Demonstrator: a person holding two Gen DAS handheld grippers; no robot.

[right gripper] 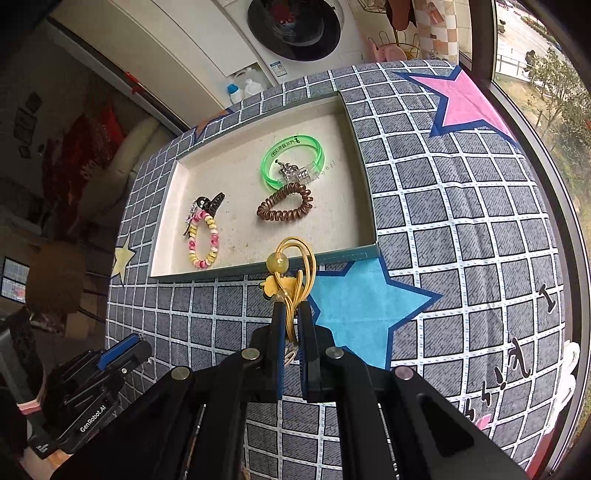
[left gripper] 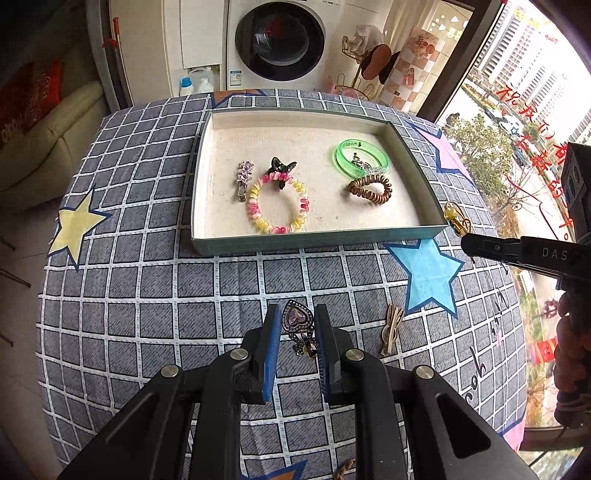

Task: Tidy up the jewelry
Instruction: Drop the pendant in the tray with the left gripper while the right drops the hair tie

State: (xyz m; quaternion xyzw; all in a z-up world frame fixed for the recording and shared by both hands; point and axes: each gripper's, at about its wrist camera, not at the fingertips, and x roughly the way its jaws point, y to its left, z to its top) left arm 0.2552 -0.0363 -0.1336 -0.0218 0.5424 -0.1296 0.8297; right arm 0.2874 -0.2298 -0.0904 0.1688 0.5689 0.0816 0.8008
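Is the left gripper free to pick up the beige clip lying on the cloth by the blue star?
Probably not yet. The left gripper already holds a heart-shaped clip in its jaws. Nothing covers the beige clip just to its right, but the held piece would have to go into the tray first.

Left wrist view: we look steeply down along the left gripper (left gripper: 295, 325) over the checked cloth (left gripper: 147, 295), the tray (left gripper: 314, 242) ahead, fairly near.
Right wrist view: we look down from the tray's (right gripper: 266, 275) right front corner, angled leftward, closer to its rim.
Shared ground: both take in the tray, the blue star (left gripper: 428, 273) (right gripper: 354, 302) and the washing machine (left gripper: 277, 40) (right gripper: 295, 26).
Cross-sight: each view catches the other gripper at its edge.
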